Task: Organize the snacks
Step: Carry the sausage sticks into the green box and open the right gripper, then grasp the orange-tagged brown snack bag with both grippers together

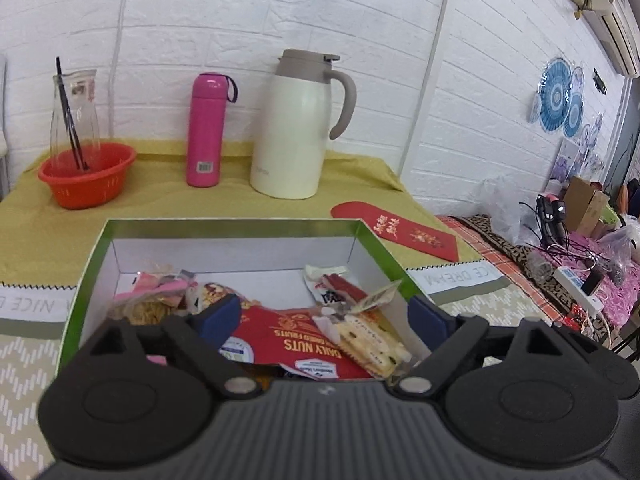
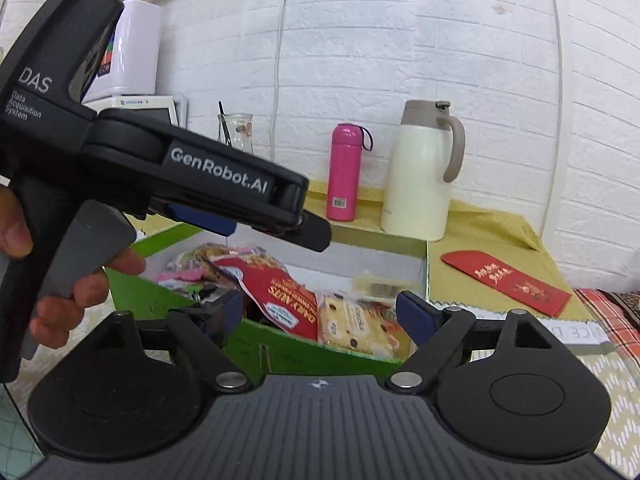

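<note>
The green-walled box (image 1: 362, 227) sits on the bench (image 1: 168, 204) with its white inside open to view; snack packets lie heaped in it. The left gripper (image 1: 324, 316) hangs over the box's near edge with its jaws wide apart; between and below them lie the red Daily Nuts packet (image 1: 296, 340) and a pale yellow biscuit packet (image 1: 372, 340); neither blue pad touches a packet. The right gripper (image 2: 320, 312) stands just outside the box's near green wall, jaws likewise spread and gripping nothing; the same red packet (image 2: 280, 292) and biscuit packet (image 2: 352, 324) show beyond its fingertips, inside the box. Behind the box stand a pink flask (image 1: 206, 130) and a cream jug (image 1: 298, 128); a red envelope (image 1: 400, 232) lies to the right.
</note>
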A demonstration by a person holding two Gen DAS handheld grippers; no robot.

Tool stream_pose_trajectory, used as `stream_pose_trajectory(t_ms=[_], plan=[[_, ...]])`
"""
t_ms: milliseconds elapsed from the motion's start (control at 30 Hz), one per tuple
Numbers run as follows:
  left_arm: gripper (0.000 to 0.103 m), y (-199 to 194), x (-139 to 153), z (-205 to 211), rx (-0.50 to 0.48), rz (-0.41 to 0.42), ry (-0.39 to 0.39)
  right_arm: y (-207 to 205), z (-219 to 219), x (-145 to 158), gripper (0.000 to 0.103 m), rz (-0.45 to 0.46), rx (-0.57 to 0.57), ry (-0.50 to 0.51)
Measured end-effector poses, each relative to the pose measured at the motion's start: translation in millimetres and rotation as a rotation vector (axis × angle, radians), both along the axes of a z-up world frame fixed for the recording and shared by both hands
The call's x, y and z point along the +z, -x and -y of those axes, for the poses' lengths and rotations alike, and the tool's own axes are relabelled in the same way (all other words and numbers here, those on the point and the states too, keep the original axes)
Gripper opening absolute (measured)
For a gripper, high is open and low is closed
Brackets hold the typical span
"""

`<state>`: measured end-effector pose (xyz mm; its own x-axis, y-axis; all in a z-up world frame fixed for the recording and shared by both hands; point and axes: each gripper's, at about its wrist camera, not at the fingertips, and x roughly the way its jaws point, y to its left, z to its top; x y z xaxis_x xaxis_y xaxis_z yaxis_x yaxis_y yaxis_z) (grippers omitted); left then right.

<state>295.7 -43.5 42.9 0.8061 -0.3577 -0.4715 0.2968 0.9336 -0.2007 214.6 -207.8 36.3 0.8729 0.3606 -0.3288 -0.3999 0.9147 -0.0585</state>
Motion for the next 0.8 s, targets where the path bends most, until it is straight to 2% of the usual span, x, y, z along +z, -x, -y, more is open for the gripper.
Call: stream_pose_trajectory(t_ms=[233, 633, 800], plan=[[0.090, 10.0, 5.6, -3.4, 0.011, 0.004, 0.005, 4.2, 4.8, 9.1, 0.103, 0.006, -0.019, -0.012], [0.090, 48.1, 24.7, 0.2, 0.009, 0.032, -0.018, 39.7, 4.4, 24.3, 0.103, 0.031, -0.008, -0.007], [0.090, 68.7, 29.1, 0.7, -0.006, 0.011, 0.010, 59.0, 6.1, 25.3, 0.103, 0.017, -0.019, -0.007]])
